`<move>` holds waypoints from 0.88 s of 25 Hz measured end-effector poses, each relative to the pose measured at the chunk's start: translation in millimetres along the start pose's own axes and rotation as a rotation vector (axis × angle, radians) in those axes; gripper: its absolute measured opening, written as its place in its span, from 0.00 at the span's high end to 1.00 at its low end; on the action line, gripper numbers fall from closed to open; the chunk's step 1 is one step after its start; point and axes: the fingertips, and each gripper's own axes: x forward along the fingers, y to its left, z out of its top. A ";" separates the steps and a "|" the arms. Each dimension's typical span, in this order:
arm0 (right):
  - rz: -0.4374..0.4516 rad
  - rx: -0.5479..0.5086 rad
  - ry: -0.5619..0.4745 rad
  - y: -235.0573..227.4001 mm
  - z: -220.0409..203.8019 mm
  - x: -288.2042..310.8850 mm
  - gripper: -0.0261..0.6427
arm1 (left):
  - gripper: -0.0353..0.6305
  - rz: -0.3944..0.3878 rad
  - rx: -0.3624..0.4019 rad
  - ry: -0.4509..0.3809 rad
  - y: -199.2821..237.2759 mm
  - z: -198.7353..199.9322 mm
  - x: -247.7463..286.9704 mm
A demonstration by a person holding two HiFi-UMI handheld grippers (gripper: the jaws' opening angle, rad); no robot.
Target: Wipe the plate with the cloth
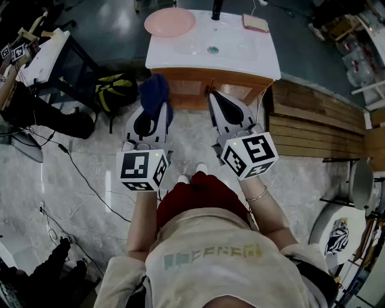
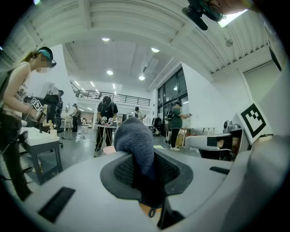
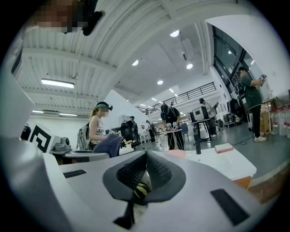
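A pink plate (image 1: 169, 22) lies on the left part of a white sink counter (image 1: 252, 57), ahead of me and out of reach of both grippers. My left gripper (image 1: 154, 114) is shut on a dark blue cloth (image 1: 154, 90), which bunches up out of the jaws; in the left gripper view the cloth (image 2: 135, 144) fills the middle and hides most of the plate. My right gripper (image 1: 225, 107) is held level beside it, shut with nothing between its pads (image 3: 152, 168). In the right gripper view the plate (image 3: 176, 153) shows just past the jaws.
The counter holds a basin with a drain (image 1: 212, 50), a dark tap (image 1: 216, 9) and a small pink pad (image 1: 255, 23). A wooden cabinet (image 1: 198, 87) is underneath. A black and yellow bag (image 1: 114, 90) lies on the floor to the left, wooden planks (image 1: 313, 129) to the right. Other people work in the hall.
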 end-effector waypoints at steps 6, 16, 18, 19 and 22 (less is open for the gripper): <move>0.015 0.019 0.006 -21.7 0.1 -3.6 0.91 | 0.83 0.022 -0.011 0.008 -9.8 -3.5 12.7; 0.025 0.089 0.003 -60.3 -1.1 15.3 0.90 | 0.83 0.086 -0.004 -0.016 3.0 5.3 40.8; 0.007 0.090 -0.004 -67.5 2.6 19.5 0.90 | 0.83 0.098 -0.001 -0.018 7.3 8.8 45.2; 0.006 0.095 -0.004 -70.0 3.9 22.0 0.90 | 0.83 0.104 -0.003 -0.016 9.8 9.4 48.1; 0.011 0.109 0.002 -77.1 6.4 33.9 0.90 | 0.83 0.109 -0.007 -0.013 18.9 12.0 62.3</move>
